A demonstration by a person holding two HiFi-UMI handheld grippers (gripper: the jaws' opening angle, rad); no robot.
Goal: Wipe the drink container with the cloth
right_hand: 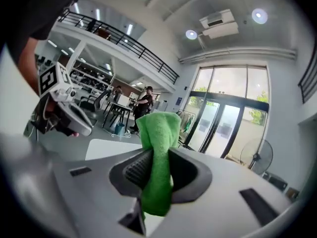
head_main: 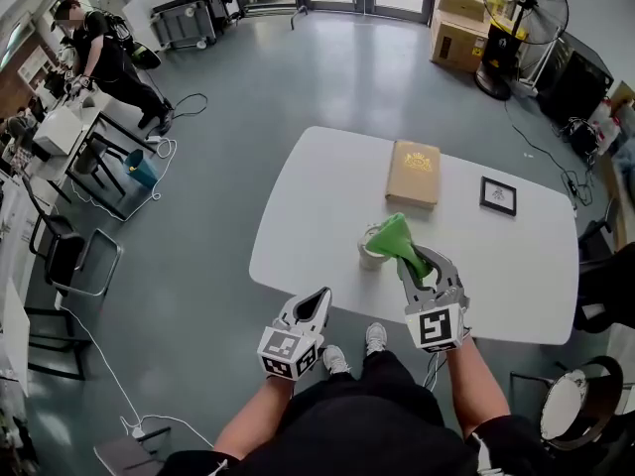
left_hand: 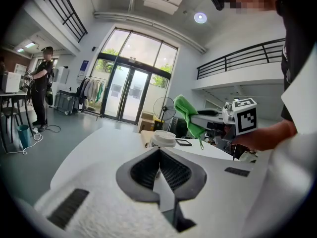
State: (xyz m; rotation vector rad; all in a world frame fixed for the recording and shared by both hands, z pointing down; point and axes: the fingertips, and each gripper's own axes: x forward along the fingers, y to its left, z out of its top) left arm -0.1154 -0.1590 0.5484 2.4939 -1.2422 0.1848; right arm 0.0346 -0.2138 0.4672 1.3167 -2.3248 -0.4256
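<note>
The drink container, a pale lidded cup, stands on the white table near its front edge. A green cloth hangs over the cup's right side, and my right gripper is shut on it. In the right gripper view the cloth bulges up between the jaws. My left gripper sits off the table's front edge, left of the cup, jaws shut and empty. The left gripper view looks past the closed jaws at the cup, the cloth and the right gripper's marker cube.
A tan book and a small black framed picture lie on the table behind the cup. Chairs and desks stand at the left, where a person stands. A floor fan and cardboard boxes are at the back right.
</note>
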